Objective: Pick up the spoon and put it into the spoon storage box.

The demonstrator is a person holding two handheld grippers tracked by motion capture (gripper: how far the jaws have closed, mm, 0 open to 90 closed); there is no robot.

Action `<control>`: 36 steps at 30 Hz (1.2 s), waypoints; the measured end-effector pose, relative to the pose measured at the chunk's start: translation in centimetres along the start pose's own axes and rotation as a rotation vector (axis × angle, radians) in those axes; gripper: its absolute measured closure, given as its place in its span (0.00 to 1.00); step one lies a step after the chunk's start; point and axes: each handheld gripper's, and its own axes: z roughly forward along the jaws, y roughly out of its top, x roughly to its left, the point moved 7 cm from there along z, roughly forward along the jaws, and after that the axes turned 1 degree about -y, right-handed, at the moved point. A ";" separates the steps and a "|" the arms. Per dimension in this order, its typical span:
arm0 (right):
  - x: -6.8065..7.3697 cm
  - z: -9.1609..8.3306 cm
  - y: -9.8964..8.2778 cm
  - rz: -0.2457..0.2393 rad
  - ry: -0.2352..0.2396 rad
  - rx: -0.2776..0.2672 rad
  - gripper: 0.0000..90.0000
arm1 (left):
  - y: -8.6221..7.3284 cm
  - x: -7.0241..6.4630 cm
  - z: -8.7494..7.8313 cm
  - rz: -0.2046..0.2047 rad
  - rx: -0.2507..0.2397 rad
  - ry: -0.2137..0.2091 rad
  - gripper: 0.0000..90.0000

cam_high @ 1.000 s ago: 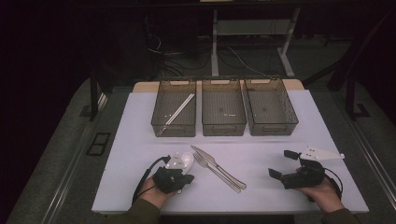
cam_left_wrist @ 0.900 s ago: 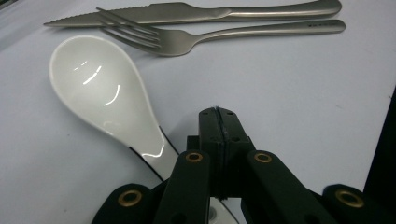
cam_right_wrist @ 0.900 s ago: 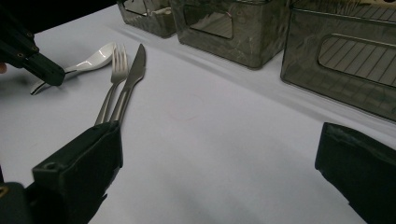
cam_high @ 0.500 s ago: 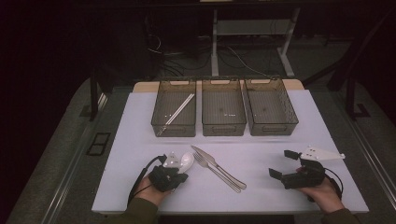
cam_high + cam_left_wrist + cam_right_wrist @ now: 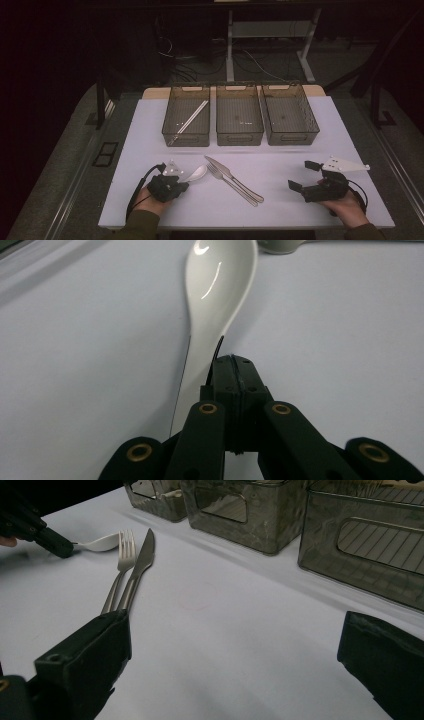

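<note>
We see a steel fork (image 5: 231, 181) and steel knife (image 5: 235, 177) touching side by side mid-table, three dark mesh bins (image 5: 240, 131) behind, silver chopsticks (image 5: 189, 120) lying in the left one.

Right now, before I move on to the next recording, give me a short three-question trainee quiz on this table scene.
1. True or false: the left gripper is shut on the handle of the white spoon.
2. Which tray holds the chopsticks: A left tray, B middle tray, C right tray?
3. Fill in: the fork lies side by side with the ____.

Key
1. True; its jaws are closed on the handle.
2. A.
3. Knife; the pair lies between the two grippers, and the right gripper stands open with nothing in it.
</note>
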 end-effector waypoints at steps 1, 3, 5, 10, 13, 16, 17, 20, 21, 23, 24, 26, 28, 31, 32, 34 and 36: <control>0.0 0.0 0.0 0.000 0.000 0.000 0.01 | -0.1 0.2 -0.1 -0.004 -0.003 0.005 0.99; 0.0 0.0 0.0 0.001 0.000 0.000 0.01 | -0.2 0.7 -0.3 -0.005 0.005 0.024 0.99; 0.0 0.0 0.0 0.002 0.001 0.000 0.01 | -0.4 1.1 -0.4 -0.011 0.005 0.031 0.99; 0.0 0.0 0.0 0.002 0.000 0.000 0.01 | -0.8 2.1 -0.8 -0.017 0.009 0.065 0.99; 0.0 0.0 0.0 0.002 0.001 0.000 0.01 | -1.0 2.8 -1.1 -0.031 0.008 0.083 0.99; 0.0 0.0 0.0 -0.001 0.001 0.001 0.01 | -1.1 3.0 -1.3 -0.036 0.002 0.083 0.99; 0.0 0.0 0.0 -0.001 0.001 0.001 0.01 | -1.1 3.0 -1.3 -0.034 0.001 0.081 0.99; 0.0 0.0 0.0 0.001 0.000 0.002 0.01 | -0.9 2.8 -1.4 -0.031 -0.010 0.078 0.99; 0.0 0.0 0.0 0.000 0.001 0.000 0.01 | -0.9 2.8 -1.6 -0.030 -0.013 0.077 0.99; 0.1 0.0 0.0 0.002 0.001 0.000 0.01 | -0.7 2.7 -1.8 -0.028 -0.033 0.072 0.99; 0.1 0.0 0.0 0.001 0.001 0.001 0.01 | -0.6 2.6 -1.9 -0.028 -0.038 0.070 0.99; 0.1 0.0 0.0 0.001 0.001 0.001 0.01 | -0.2 2.3 -2.1 -0.026 -0.065 0.056 0.98; 0.1 0.0 0.0 -0.001 0.001 0.002 0.01 | 0.2 2.1 -2.3 -0.022 -0.095 0.039 0.97; 0.0 0.1 0.0 0.004 0.002 0.003 0.01 | 0.8 1.7 -2.4 -0.029 -0.136 0.007 0.90; 0.0 0.1 0.0 0.003 0.001 0.002 0.01 | 1.0 1.6 -2.4 -0.027 -0.149 -0.004 0.86; 0.0 0.1 0.0 0.001 0.001 0.002 0.01 | 1.4 1.4 -2.4 -0.022 -0.161 -0.014 0.80; 0.0 0.1 0.0 0.003 0.000 0.004 0.01 | 1.8 1.2 -2.4 -0.012 -0.174 -0.031 0.73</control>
